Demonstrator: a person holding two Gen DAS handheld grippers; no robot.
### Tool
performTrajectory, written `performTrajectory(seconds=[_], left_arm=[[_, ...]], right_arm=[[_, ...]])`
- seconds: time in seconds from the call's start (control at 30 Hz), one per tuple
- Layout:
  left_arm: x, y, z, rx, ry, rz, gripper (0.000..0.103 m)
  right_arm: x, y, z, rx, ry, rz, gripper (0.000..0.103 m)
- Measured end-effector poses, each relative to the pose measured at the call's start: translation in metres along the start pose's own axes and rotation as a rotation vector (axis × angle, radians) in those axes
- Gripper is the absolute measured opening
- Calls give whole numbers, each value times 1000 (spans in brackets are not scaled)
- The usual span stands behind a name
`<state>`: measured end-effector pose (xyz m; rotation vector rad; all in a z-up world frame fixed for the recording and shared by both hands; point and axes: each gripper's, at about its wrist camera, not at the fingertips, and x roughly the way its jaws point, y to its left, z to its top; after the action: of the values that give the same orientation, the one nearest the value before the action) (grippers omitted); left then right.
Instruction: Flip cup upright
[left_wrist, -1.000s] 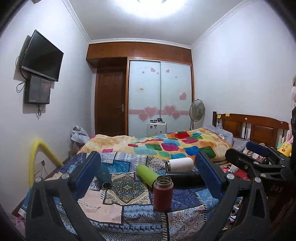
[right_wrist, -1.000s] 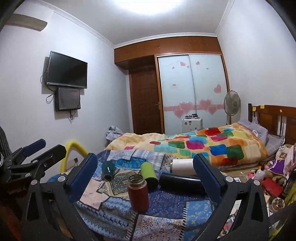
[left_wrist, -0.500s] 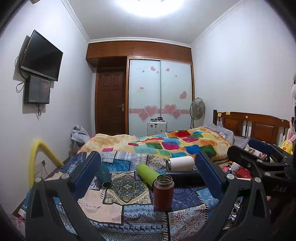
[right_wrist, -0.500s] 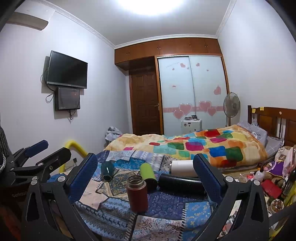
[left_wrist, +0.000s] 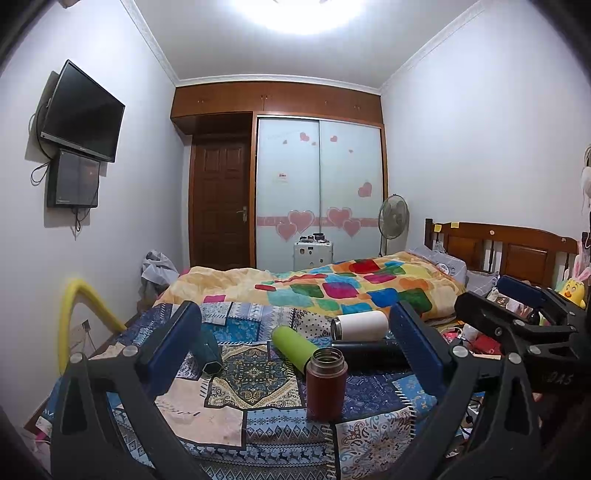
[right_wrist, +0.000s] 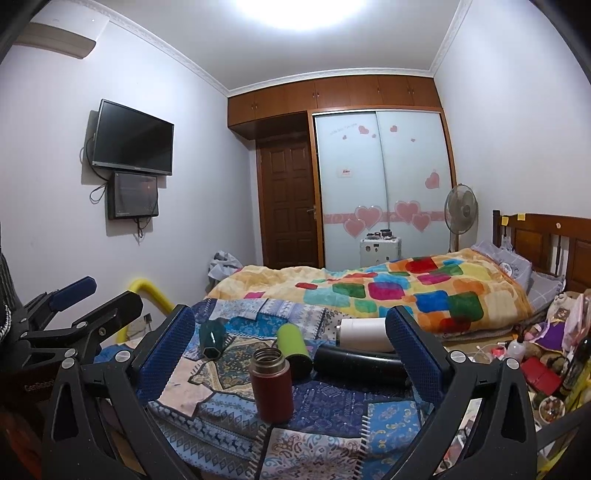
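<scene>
A dark red flask (left_wrist: 326, 384) stands upright with its mouth open on the patchwork cloth (left_wrist: 236, 417); it also shows in the right wrist view (right_wrist: 271, 384). Behind it lie on their sides a lime green cup (left_wrist: 294, 344), a black flask (left_wrist: 369, 353), a white cup (left_wrist: 360, 325) and a dark teal cup (left_wrist: 208, 352). My left gripper (left_wrist: 295, 354) is open and empty, held back from the cups. My right gripper (right_wrist: 291, 354) is open and empty too, also short of them. Each gripper shows at the edge of the other's view.
A bed with a colourful quilt (left_wrist: 343, 288) lies behind the cloth. A wooden headboard (left_wrist: 509, 251) and clutter (right_wrist: 543, 362) are at the right. A yellow padded bar (left_wrist: 79, 317) stands at the left. A fan (left_wrist: 393, 221) and wardrobe (left_wrist: 319, 192) are at the back.
Both grippers have shifted only slightly; the view has drifted a little. The cups have not moved.
</scene>
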<state>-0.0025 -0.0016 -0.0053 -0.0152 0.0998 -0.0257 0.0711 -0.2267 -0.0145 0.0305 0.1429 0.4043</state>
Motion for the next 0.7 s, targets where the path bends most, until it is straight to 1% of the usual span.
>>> performTrajectory(seconds=[0.7], left_arm=[[5, 4, -3, -8, 11, -7, 103]], right_arm=[[-3, 0, 2, -6, -7, -3, 103]])
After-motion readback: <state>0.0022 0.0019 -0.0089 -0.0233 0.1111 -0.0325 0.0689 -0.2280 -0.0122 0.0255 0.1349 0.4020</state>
